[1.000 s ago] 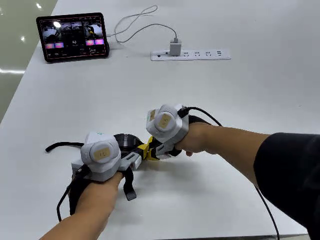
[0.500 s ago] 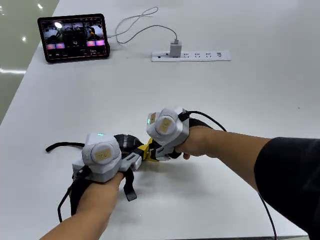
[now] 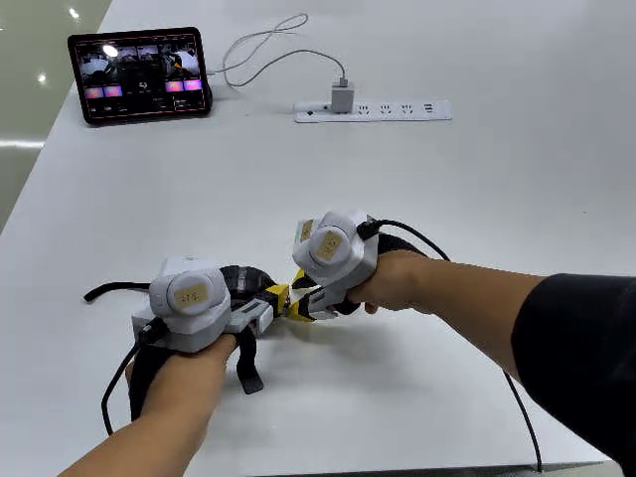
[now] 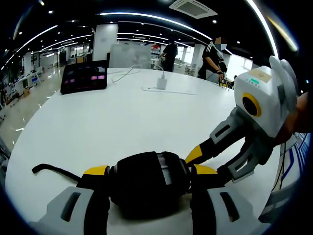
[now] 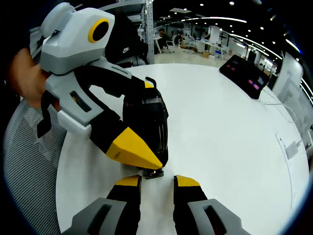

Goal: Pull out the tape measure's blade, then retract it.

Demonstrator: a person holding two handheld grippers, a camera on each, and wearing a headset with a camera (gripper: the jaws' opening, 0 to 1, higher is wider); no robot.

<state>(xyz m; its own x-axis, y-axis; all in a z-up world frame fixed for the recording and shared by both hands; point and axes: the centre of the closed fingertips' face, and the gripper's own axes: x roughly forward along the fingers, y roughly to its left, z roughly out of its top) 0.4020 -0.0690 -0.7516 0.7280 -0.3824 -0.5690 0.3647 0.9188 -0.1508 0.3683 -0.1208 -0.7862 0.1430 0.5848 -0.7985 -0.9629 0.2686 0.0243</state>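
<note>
Tape measure (image 5: pixel 146 120): black case resting on the white table (image 3: pixel 447 189).
Left gripper (image 4: pixel 150 172): clamped around the case, anchoring it for the pull.
Right gripper (image 5: pixel 157 182): jaws narrowly apart, empty, lined up at the blade hook (image 5: pixel 152 174).

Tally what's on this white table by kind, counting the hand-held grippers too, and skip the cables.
Tape measure: 1
Tablet: 1
Power strip: 1
Charger, plugged into the strip: 1
Hand-held grippers: 2, the left hand-held gripper and the right hand-held gripper
Total: 6
</note>
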